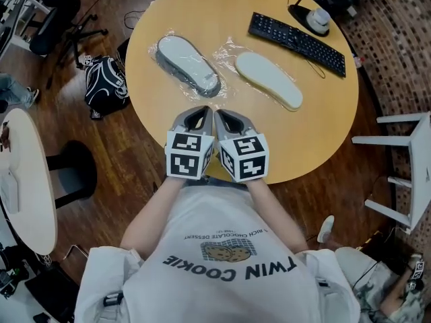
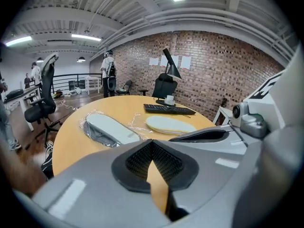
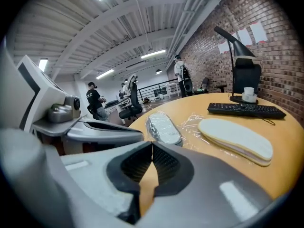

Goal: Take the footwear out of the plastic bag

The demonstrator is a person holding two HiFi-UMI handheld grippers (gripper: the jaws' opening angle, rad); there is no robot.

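You are holding both forearms out in front of your chest, side by side, at the near edge of the round counter [image 1: 202, 5]. The left tongs [image 1: 197, 118] are pointing forward and down over the rim. Their jaws are pressing tip to tip and gripping nothing. The right tongs [image 1: 232, 120] are sitting just beside them, almost touching, angled the same way. Their jaws are likewise meeting at the tips with nothing between them.

Beyond the tongs, well apart from them, the grey slipper [image 1: 188, 64] is lying flat inside its clear plastic bag [image 1: 168, 35]. Its long axis is running from far left to near right. To its right the cream slipper [image 1: 269, 79] is lying on the same slant. Crumpled plastic [image 1: 227, 51] is showing at its far-left end, and I cannot tell whether it is enclosing the slipper.

A black keyboard [image 1: 296, 42] is resting further back on the right. The counter is standing on a dark wooden floor [image 1: 128, 153], with a black bag [image 1: 106, 85] to the left, a white chair [image 1: 404, 173] to the right and a brick wall [image 2: 213, 65] behind.
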